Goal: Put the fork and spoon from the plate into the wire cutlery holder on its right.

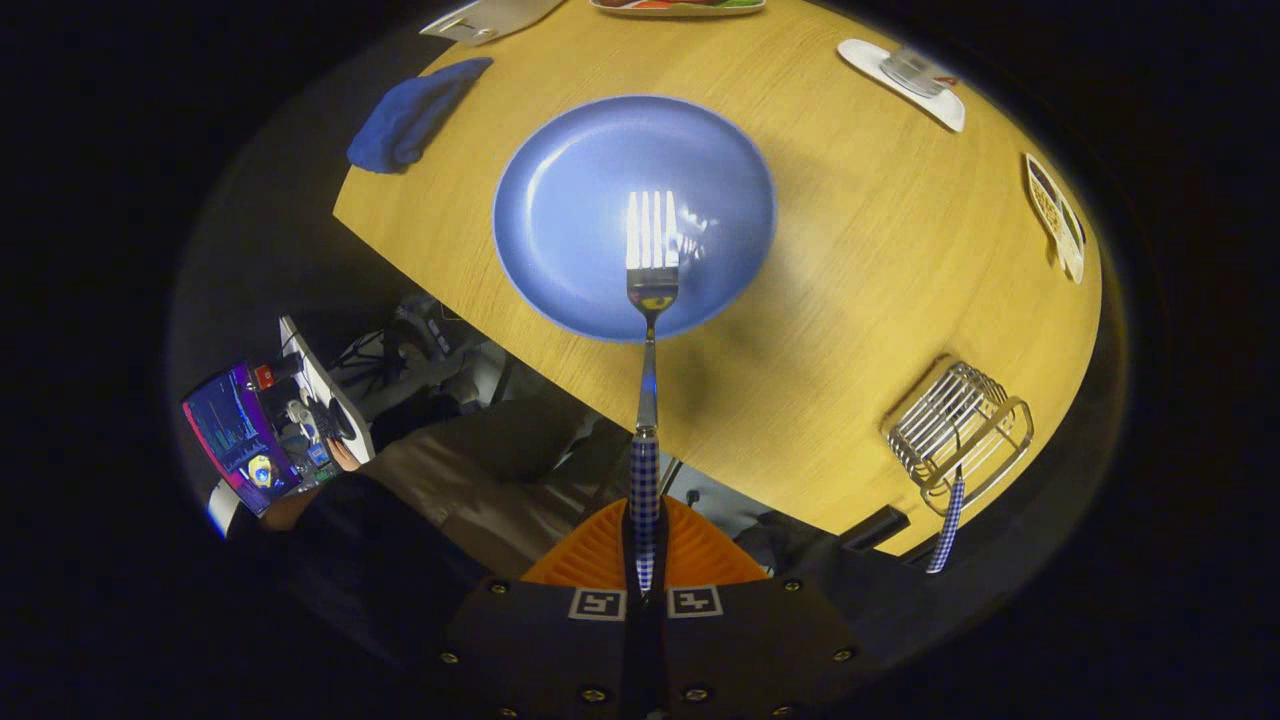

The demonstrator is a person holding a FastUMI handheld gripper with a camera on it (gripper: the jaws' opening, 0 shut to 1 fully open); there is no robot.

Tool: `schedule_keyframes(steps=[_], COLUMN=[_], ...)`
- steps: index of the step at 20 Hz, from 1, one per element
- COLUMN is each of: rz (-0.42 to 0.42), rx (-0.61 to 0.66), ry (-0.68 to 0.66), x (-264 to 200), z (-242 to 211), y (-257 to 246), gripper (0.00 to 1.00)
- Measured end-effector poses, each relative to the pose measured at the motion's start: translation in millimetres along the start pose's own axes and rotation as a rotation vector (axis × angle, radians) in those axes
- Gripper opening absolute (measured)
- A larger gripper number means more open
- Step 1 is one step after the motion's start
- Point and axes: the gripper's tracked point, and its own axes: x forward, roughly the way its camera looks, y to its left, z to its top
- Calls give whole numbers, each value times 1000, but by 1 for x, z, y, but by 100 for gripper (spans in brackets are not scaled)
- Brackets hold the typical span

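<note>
Between the two fingers of the gripper [645, 545], a steel fork with a blue-and-white checked handle [647, 350] was clamped by the handle end, both fingers pressed against it and almost no gap left between them. The fork pointed straight ahead of the fingers, its bare metal neck crossing the near edge of a round yellowish wooden table [860, 300] and its tines, catching a bright glare, lying over the middle of a round blue plate [560, 200]. Whether the tines touched the plate or hung just above it could not be told. A faint shine showed on the plate just to the right of the tines.

To the right of the plate, well apart from it and close to the near rim of the table, stood the pale wire cutlery holder [960, 420]. A second utensil with the same checked handle [947, 525] sat in it, the handle slanting out of the holder's near side toward the table edge; its head was hidden among the wires, so its kind could not be told.

Beyond the plate on the left lay a crumpled dark blue cloth [410, 118] at the table's edge. On the far right rested a white coaster-like mat with a clear glass on it [905, 75], and farther round the rim a small patterned card [1055, 215]. Below the table, left of the fingers, a person's trousered legs [480, 470] showed, with a lit screen [240, 435] beside them.
</note>
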Motion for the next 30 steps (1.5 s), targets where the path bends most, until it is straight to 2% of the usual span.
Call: schedule_keyframes(steps=[6, 16, 18, 24, 30], rz=[31, 20, 39, 24, -13], rx=[103, 220, 249, 303, 349], ry=[0, 64, 85, 148, 246], x=[-11, -32, -38, -59, -54], z=[-43, -99, -104, -113, -106], y=[-35, -90, -96, -125, -159], gripper=[1, 1, 1, 1, 1])
